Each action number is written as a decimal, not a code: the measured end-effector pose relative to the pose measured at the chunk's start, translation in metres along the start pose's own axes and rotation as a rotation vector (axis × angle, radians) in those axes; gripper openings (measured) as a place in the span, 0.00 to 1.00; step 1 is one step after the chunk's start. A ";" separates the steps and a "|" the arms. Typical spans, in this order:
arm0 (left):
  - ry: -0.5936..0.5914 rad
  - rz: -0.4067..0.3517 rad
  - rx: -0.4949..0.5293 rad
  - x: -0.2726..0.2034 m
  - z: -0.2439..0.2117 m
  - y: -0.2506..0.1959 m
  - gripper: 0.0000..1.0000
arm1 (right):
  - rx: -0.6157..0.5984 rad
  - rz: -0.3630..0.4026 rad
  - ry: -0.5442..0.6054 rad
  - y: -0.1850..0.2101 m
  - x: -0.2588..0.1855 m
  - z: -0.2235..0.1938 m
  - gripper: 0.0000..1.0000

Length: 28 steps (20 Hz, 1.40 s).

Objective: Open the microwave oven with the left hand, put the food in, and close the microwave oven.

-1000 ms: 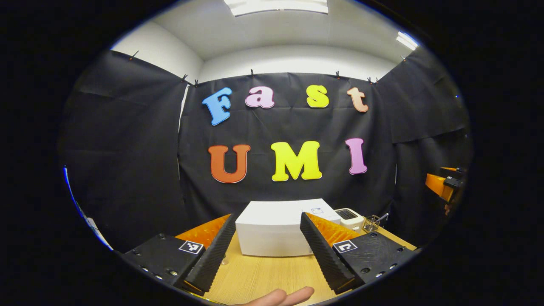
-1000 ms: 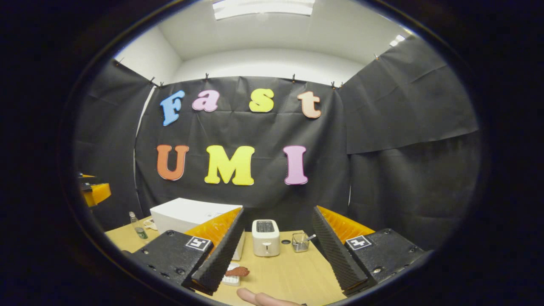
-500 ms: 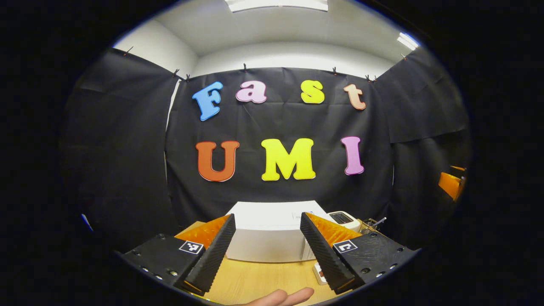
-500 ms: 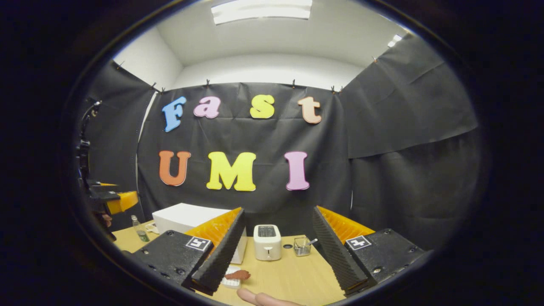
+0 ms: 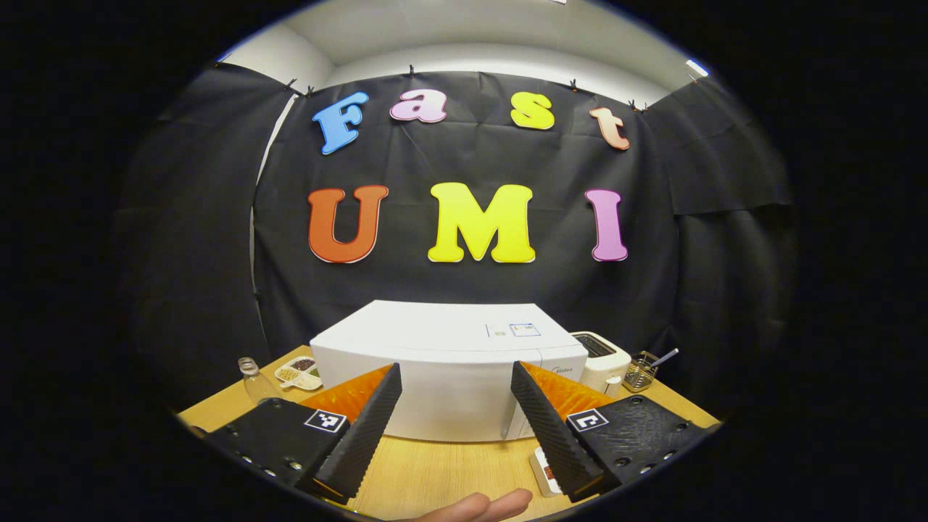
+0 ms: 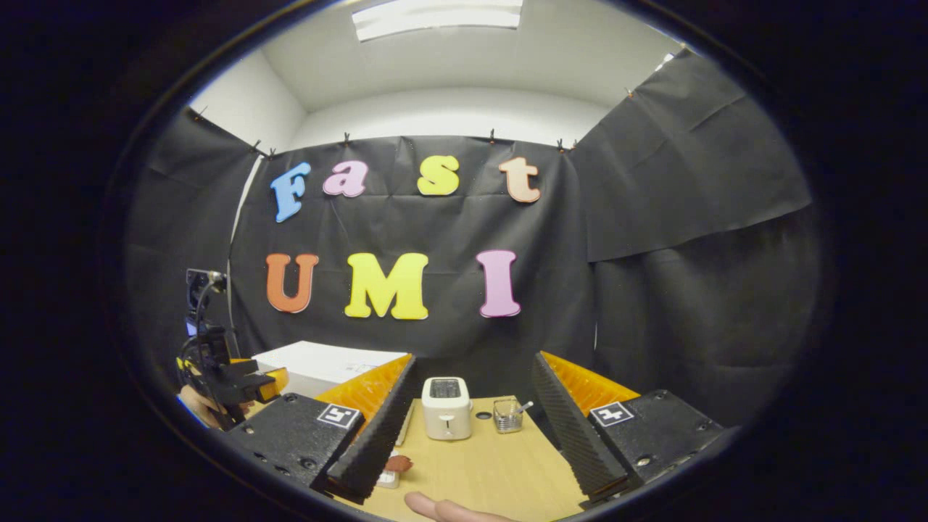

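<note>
The white microwave oven (image 5: 449,377) stands shut at the back of the wooden table, straight ahead in the left gripper view. My left gripper (image 5: 453,420) is open in front of its door, nothing between the fingers. A small white plate with reddish-brown food (image 6: 395,464) lies on the table beside the microwave (image 6: 319,360); in the left gripper view its plate edge (image 5: 540,464) peeks out by the right finger. My right gripper (image 6: 471,428) is open above the table, empty. The left gripper (image 6: 239,380), held by a hand, appears at the left of the right gripper view.
A white toaster (image 6: 446,417) and a small glass with a spoon (image 6: 509,415) stand right of the microwave. Left of it are a clear bottle (image 5: 254,377) and a divided dish of grains (image 5: 297,371). Black cloth walls close the booth.
The left gripper has moved forward and tilted down toward the microwave, which now looms larger; bottle and dish came into view. The right gripper has barely shifted.
</note>
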<state>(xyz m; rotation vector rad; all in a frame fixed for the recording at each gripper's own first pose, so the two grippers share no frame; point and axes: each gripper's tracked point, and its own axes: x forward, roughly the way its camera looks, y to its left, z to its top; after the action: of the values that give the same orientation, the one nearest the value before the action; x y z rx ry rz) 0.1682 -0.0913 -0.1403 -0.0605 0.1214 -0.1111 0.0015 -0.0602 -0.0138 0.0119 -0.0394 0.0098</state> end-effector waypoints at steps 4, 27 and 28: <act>0.015 -0.055 -0.030 0.032 -0.038 -0.022 0.93 | -0.005 -0.006 0.016 -0.011 0.006 -0.011 1.00; 0.161 -0.044 -0.011 0.113 -0.136 -0.077 0.09 | -0.098 0.089 0.008 -0.018 -0.001 -0.045 1.00; 0.176 -0.055 -0.004 0.114 -0.138 -0.078 0.09 | -0.098 0.087 0.005 -0.018 -0.002 -0.043 1.00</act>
<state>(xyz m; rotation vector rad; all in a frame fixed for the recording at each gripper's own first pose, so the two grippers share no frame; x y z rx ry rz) 0.2548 -0.1894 -0.2853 -0.0578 0.2955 -0.1710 0.0009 -0.0775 -0.0573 -0.0875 -0.0350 0.0951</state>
